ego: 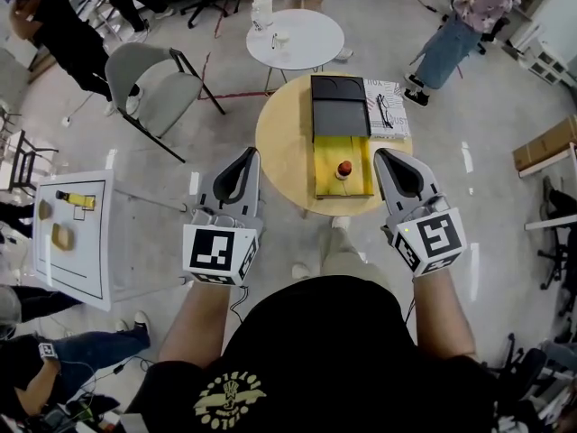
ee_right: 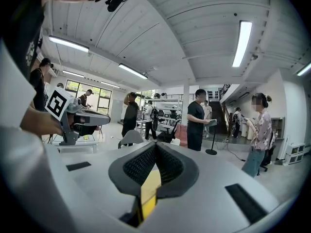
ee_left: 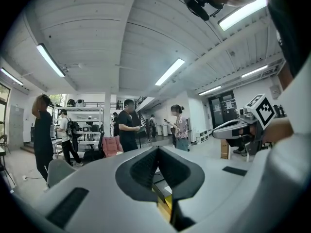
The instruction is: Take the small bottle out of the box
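A small bottle (ego: 343, 169) with a reddish cap stands in the yellow tray of an open box (ego: 327, 173). The box's black lid (ego: 339, 106) lies folded back. The box sits on a round yellow table (ego: 281, 141). My left gripper (ego: 251, 152) hangs in the air at the table's near left edge, jaws together and empty. My right gripper (ego: 380, 154) is at the near right edge, just right of the box, also shut and empty. Both point level toward the table. In each gripper view the ribbed pads meet at the tip, left gripper (ee_left: 157, 148) and right gripper (ee_right: 155, 143).
A printed sheet with glasses (ego: 386, 108) lies right of the lid. Beyond stand a small white round table (ego: 296, 36) and a grey chair (ego: 149, 79). A white square table (ego: 72, 233) is at the left. Several people stand around the room.
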Demonstrator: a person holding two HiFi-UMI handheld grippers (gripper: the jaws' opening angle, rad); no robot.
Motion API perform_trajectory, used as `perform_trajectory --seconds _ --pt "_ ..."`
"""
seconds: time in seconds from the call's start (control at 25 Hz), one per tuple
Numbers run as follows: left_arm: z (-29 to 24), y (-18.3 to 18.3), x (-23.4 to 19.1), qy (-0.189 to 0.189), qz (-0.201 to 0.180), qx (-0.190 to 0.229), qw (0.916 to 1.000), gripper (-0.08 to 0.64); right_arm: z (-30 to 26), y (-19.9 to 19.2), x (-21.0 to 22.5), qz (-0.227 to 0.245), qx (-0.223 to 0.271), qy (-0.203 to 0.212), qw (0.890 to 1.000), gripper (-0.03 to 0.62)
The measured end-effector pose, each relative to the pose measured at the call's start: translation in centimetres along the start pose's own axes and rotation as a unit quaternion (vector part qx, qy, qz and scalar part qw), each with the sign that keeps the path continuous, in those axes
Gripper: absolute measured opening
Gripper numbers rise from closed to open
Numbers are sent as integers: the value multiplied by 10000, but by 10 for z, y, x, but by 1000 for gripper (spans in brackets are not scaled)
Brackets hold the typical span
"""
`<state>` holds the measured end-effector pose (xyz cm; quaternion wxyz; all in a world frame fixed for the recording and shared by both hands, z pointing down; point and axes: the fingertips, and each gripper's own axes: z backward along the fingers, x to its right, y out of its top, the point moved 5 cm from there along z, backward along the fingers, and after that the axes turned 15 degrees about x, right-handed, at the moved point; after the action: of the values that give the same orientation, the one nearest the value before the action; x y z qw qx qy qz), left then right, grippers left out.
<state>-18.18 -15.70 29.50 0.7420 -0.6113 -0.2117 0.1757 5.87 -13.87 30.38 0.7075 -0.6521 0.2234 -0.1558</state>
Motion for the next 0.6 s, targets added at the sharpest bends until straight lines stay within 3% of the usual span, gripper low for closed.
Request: perform_trajectory --seconds 0.6 --pt "-54 -30 4 82 -7 -153 9998 15 -35 -32 43 -52 -128 309 9994 15"
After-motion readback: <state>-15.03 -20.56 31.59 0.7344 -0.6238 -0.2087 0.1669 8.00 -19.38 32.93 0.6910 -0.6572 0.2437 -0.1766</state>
